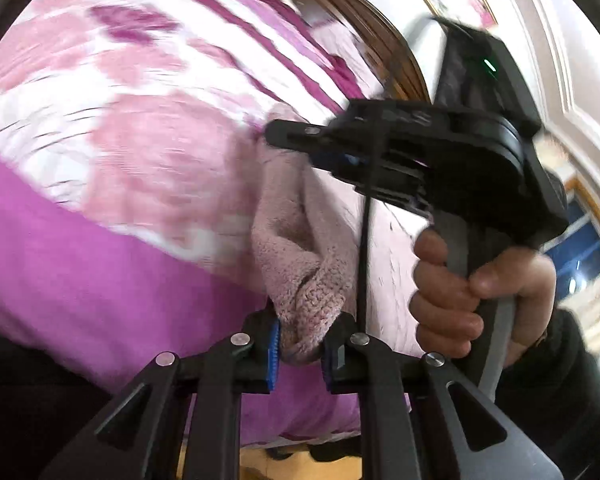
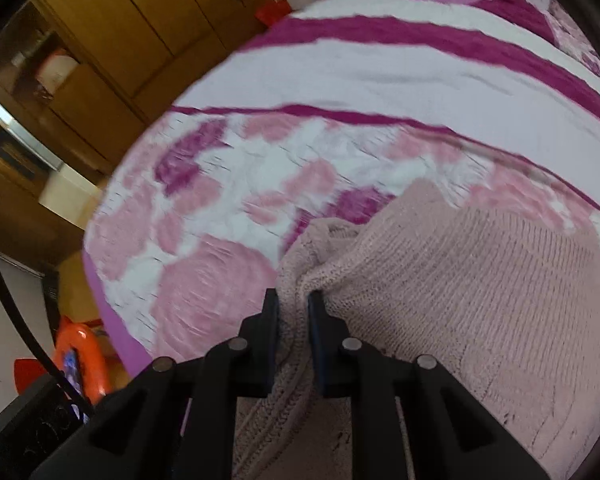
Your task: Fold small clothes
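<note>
While both views are smeared by motion blur, a pink knitted garment is seen bunched low in the centre of the left wrist view, where the left hand-held gripper is pinched onto a fold of it, the knit being squeezed between its blue-padded fingers. The cloth is stretched upward from there to the centre of the frame, where the right hand-held gripper is seen from the side, its tips buried in the upper end of the knit; its handle is gripped by the right hand at the right of the frame. In the right wrist view the same garment is spread across the lower right of the frame, and a gathered ridge of it is pinched between the closed-in fingers of the right hand-held gripper at lower centre. The garment is held over a bed covered in a pink, white and purple floral and striped cover, by which most of both frames is filled. A wooden wardrobe is shown at the upper left of the right wrist view, and an orange object is seen at its lower left, on the floor beside the bed.
</note>
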Tool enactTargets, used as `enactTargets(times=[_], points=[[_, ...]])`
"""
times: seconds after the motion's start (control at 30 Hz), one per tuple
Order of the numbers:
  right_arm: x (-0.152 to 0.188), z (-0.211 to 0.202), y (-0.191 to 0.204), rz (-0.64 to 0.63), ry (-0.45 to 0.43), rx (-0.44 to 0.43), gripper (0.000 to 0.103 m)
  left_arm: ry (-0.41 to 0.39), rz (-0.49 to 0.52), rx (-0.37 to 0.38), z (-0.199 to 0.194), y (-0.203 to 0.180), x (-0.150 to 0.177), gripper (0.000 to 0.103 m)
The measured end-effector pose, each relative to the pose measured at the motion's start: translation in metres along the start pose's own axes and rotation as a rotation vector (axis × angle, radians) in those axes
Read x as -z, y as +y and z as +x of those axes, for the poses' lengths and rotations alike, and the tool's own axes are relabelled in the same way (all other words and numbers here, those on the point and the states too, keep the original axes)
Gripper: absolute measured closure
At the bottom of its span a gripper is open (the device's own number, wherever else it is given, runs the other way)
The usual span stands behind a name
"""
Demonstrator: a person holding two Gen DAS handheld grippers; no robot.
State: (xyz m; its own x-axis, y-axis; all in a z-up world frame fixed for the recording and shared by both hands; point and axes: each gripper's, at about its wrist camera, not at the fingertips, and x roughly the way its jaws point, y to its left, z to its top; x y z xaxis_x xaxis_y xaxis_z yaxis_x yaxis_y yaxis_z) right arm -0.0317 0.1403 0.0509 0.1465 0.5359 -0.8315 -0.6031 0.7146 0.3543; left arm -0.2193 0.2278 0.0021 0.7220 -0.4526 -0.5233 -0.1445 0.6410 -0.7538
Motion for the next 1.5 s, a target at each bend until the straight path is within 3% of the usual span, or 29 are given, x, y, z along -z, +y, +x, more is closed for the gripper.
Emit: enactTargets(times=[0.17, 0.3, 0.5, 0.67, 0.87, 1.13, 1.5], points=[[-0.002, 0.029, 0.04, -0.068, 0.035, -0.038, 0.089, -0.037, -0.081, -0.014, -0.027, 0.036, -0.002, 0.103], [-0.001, 0.067, 0.048, -0.099, 0.089, 0.04, 0.088, -0.017, -0.037, -0.069, -0.02, 0.038, 0.0, 0.103], [-0.002, 0.065, 0.035, -0.034, 0.07, -0.026, 0.087, -0.027, 0.03, -0.094, -0.01, 0.028, -0.004, 0.103], [0.001, 0.045, 0.023, -0.024, 0.042, -0.063, 0.087, -0.049, 0.049, -0.087, -0.01, 0.018, 0.004, 0.103], [0.001, 0.015, 0.016, -0.038, -0.016, -0.085, 0.087, -0.085, 0.122, -0.097, -0.018, -0.025, 0.018, 0.103], [0.003, -0.053, 0.019, -0.161, -0.125, -0.071, 0.087, -0.121, 0.247, -0.111, -0.022, -0.103, 0.031, 0.103], [0.005, -0.137, -0.02, -0.233, -0.259, -0.084, 0.087, -0.125, 0.356, -0.118, -0.001, -0.179, 0.036, 0.103]])
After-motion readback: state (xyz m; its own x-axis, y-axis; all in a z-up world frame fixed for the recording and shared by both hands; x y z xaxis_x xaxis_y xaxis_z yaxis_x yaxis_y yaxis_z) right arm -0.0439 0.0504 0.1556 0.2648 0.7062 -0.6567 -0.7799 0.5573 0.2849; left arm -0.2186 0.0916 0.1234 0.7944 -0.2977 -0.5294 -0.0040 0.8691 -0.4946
